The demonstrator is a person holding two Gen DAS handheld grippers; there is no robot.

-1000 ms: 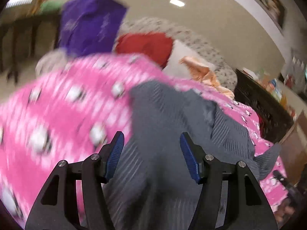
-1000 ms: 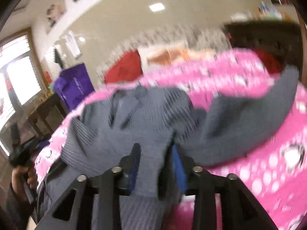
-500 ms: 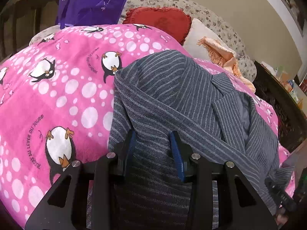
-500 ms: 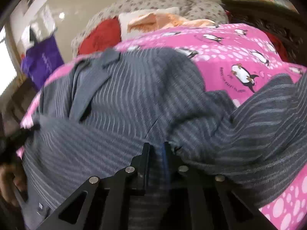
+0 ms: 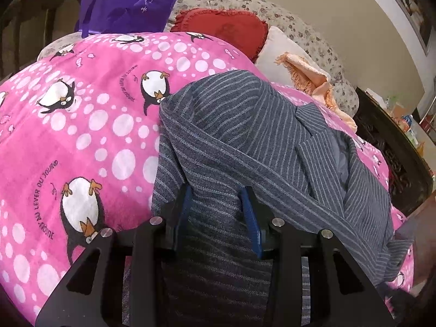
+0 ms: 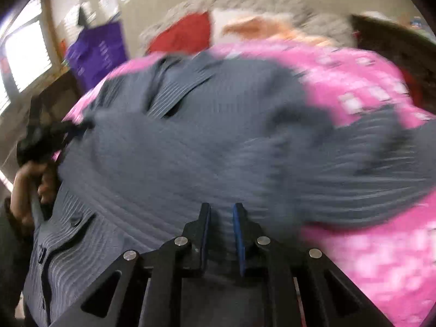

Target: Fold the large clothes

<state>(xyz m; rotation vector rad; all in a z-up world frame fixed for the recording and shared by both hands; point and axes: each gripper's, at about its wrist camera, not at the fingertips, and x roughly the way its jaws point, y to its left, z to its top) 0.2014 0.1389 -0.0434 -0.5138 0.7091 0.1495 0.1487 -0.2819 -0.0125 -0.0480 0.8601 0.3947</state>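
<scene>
Item: grey pinstriped woven jacket (image 5: pixel 245 141), lapels showing, lying rumpled across the near edge of a pink fleece penguin-print blanket (image 5: pixel 81 125).

Left gripper (image 5: pixel 216 212): pinching a fold of hem cloth.

Right gripper (image 6: pixel 221 229): jaws parting slightly, cloth between them; view blurred.

Step, as judged: hem gripped for the fold. Next: carry both corners evenly toward the collar.
</scene>
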